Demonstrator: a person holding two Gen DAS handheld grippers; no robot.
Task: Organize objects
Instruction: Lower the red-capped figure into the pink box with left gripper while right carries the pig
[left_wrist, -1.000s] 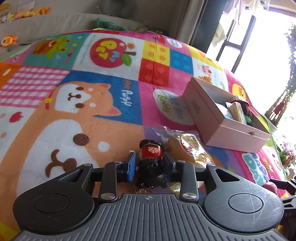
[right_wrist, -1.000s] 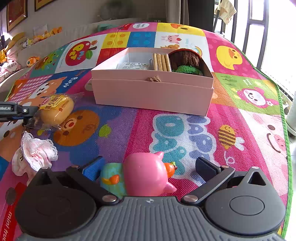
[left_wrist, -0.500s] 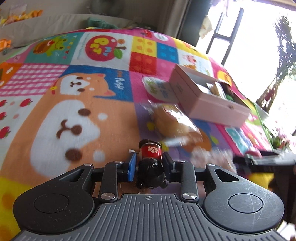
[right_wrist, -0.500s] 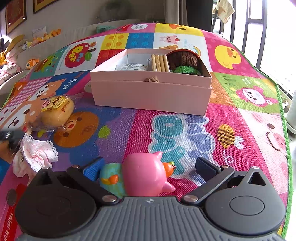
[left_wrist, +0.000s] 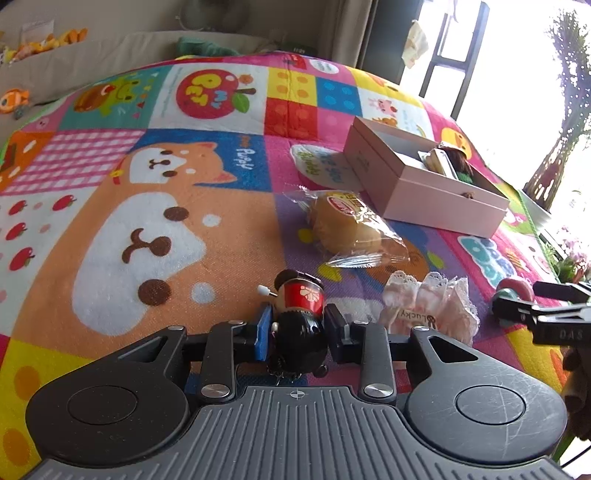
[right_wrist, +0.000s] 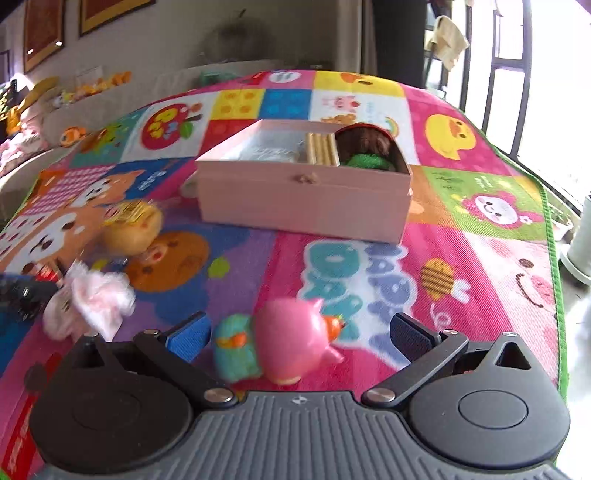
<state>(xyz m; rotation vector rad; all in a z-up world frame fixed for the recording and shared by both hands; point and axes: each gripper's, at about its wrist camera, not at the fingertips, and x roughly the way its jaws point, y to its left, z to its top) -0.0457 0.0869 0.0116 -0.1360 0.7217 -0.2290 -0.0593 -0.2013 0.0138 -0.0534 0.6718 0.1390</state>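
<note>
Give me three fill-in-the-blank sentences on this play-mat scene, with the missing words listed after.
1. The left tool is shut on a small ____ with a red band.
2. The pig toy between the open pads of the right tool is coloured ____.
3. The wrapped bun lies ____ the pink box, on the mat.

Missing words: doll; pink; outside

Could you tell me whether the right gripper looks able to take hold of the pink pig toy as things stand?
Probably yes. The right gripper stands open, with the pink pig toy already between its fingers and nothing blocking them. The toy sits closer to the left finger, so the grip may land off-centre.
</note>
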